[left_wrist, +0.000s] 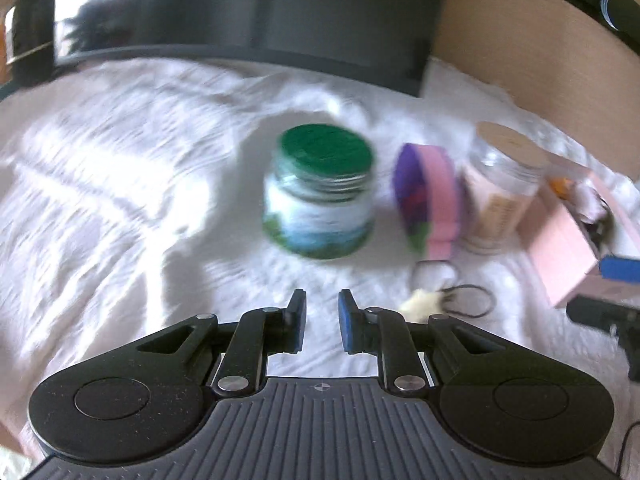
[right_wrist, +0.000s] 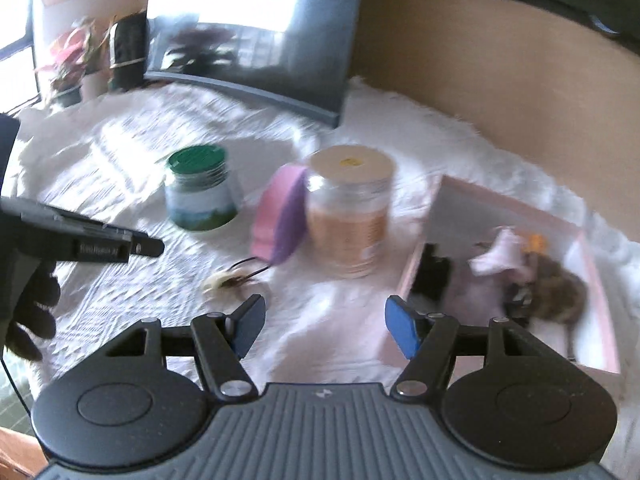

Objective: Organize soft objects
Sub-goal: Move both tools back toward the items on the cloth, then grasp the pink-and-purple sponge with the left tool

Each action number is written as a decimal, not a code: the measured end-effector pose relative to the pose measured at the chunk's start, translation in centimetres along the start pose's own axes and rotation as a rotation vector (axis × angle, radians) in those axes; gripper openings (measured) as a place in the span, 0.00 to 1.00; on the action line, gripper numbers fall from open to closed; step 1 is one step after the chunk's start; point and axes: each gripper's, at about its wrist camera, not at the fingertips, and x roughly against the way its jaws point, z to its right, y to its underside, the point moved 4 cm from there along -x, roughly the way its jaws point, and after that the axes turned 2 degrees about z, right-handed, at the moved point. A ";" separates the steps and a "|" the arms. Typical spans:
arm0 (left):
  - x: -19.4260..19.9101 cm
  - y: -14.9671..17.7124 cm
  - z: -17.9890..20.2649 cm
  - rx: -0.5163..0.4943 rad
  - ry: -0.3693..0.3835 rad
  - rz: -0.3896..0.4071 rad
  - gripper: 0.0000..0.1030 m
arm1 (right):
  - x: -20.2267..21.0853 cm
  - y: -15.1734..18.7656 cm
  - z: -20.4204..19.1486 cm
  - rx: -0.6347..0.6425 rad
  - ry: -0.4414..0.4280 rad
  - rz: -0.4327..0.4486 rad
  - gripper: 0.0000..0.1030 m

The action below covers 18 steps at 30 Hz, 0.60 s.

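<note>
Cream hair tie (right_wrist: 224, 280) lies near; our right gripper (right_wrist: 324, 330) gapes wide, left gripper (left_wrist: 322, 326) narrowly parted, both empty. We should pinch its fluff, then drop it in the pink box (right_wrist: 600, 304).

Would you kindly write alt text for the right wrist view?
The right gripper hangs open and empty above a white cloth, before a green-lidded jar, a pink-and-purple sponge, a clear jar and a pink box of soft items.

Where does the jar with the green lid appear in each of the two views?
Left wrist: green-lid jar at centre, left of the pink-purple sponge.
Right wrist: green-lid jar at left of centre, again left of the sponge.
Shared landmark: the sponge, between both jars.
</note>
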 end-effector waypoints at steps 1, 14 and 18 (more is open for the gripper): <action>0.0 0.1 -0.6 0.012 -0.005 -0.005 0.19 | -0.2 0.1 -0.4 0.003 -0.010 -0.009 0.65; -2.0 -0.8 4.9 -0.048 0.206 -0.066 0.19 | -0.6 1.1 -1.2 0.009 -0.024 -0.066 0.65; -2.8 -1.1 6.7 -0.105 0.200 -0.081 0.19 | -0.1 1.6 -0.7 0.005 -0.019 -0.077 0.65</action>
